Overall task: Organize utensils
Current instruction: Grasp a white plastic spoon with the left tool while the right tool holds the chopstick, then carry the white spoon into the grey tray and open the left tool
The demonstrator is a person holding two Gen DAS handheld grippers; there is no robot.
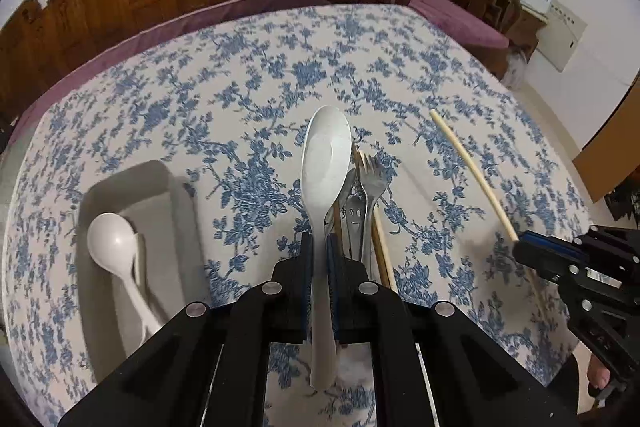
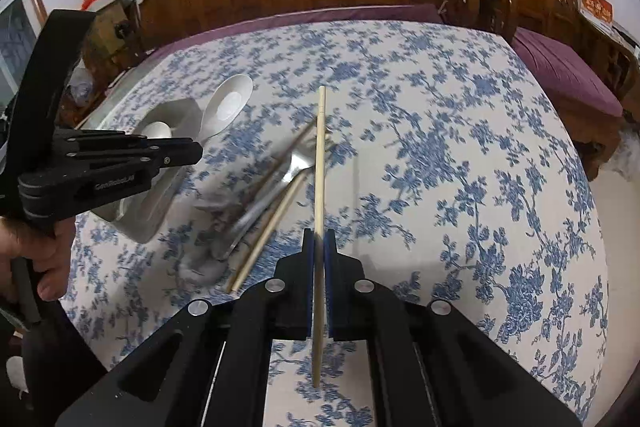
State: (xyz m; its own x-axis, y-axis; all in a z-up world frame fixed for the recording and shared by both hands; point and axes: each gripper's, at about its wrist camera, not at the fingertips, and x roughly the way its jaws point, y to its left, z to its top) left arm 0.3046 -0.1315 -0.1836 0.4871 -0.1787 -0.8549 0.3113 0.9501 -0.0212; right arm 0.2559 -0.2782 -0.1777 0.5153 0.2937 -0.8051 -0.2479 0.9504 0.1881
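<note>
The right gripper (image 2: 318,247) clamps a chopstick (image 2: 320,163) above the tablecloth (image 2: 460,147); left of the chopstick lie a fork (image 2: 276,183) and tray (image 2: 160,195).

Two fisheye cameras, one riding each of the tongs, look steeply down and forward across the counter (image 1: 248,67) toward its far edge, both taking in the utensil pile (image 2: 276,179) mid-counter at close range.

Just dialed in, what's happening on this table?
A person is sorting utensils with two handheld tools. The left tool is shut on a white spoon; the right tool is shut on a chopstick. Another spoon already lies in the tray. A fork and more chopsticks remain on the table.
</note>
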